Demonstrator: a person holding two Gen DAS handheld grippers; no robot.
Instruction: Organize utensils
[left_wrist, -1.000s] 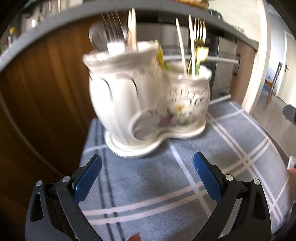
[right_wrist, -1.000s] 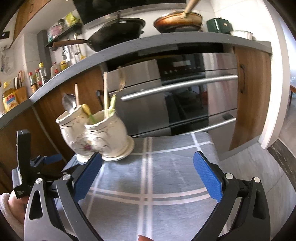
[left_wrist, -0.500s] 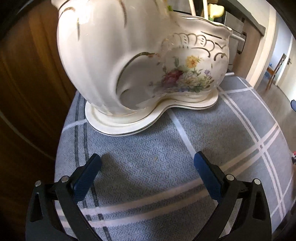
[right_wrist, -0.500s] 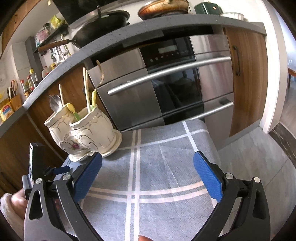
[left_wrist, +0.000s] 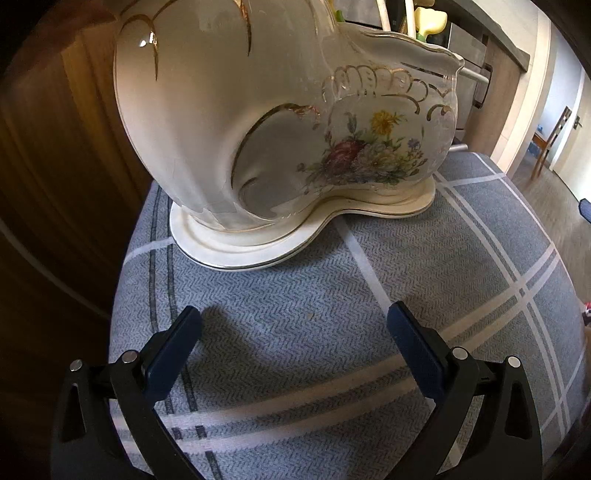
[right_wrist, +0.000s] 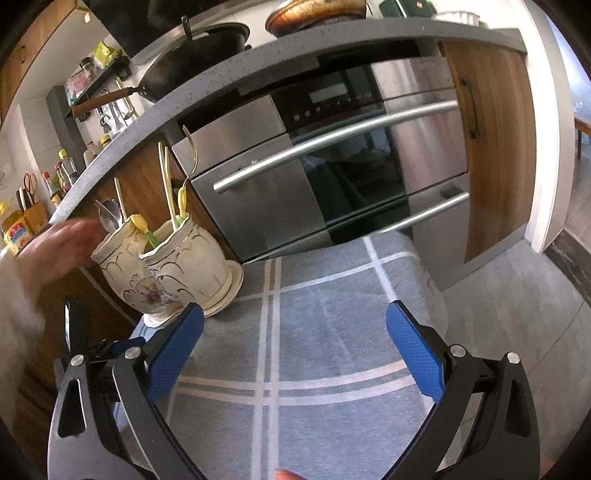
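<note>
A cream ceramic utensil holder with two cups, gold trim and a flower print stands on a grey plaid cloth. It fills the left wrist view, just ahead of my open left gripper, which sits low over the cloth with nothing between its fingers. In the right wrist view the holder stands at the left, holding spoons, pale chopsticks and yellow-handled pieces. My right gripper is open and empty over the cloth, to the holder's right. A blurred hand is by the holder's left cup.
A steel oven with bar handles stands behind the cloth-covered surface. Wooden cabinet fronts stand close on the left. A wok and bottles sit on the counter above. Grey floor drops away at the right.
The left gripper dropped low and came close to the holder's base. The hand that held it low at the left is now raised and blurred beside the holder. The right gripper tilted slightly.
</note>
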